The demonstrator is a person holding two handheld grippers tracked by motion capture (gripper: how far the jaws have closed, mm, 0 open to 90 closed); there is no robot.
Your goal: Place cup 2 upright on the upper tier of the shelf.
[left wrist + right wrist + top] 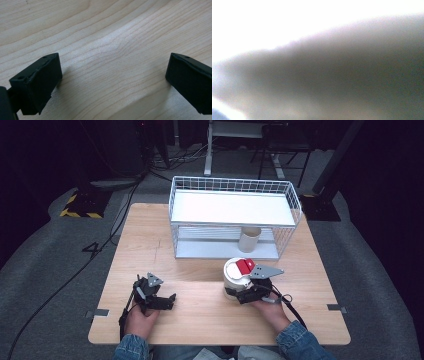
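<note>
A white canister (232, 278) with a red patch on its lid stands on the wooden table (200, 320), just in front of a wire rack. My right gripper (245, 291) reaches in from the near right, its black jaws against the canister's lower sides, shut on it. A grey three-cornered plate (265, 270) sits on top of that gripper. The right gripper view is a close blur of the canister's pale wall (317, 75). My left gripper (159, 295) rests low over the table's near left, open, with bare wood (112, 50) between its fingers (40, 80).
A white wire rack (172, 220) with a solid white top shelf stands at the back middle of the table. A pale cylindrical cup (249, 239) stands on its lower level, right of centre. Cables and desk legs lie on the grey floor beyond.
</note>
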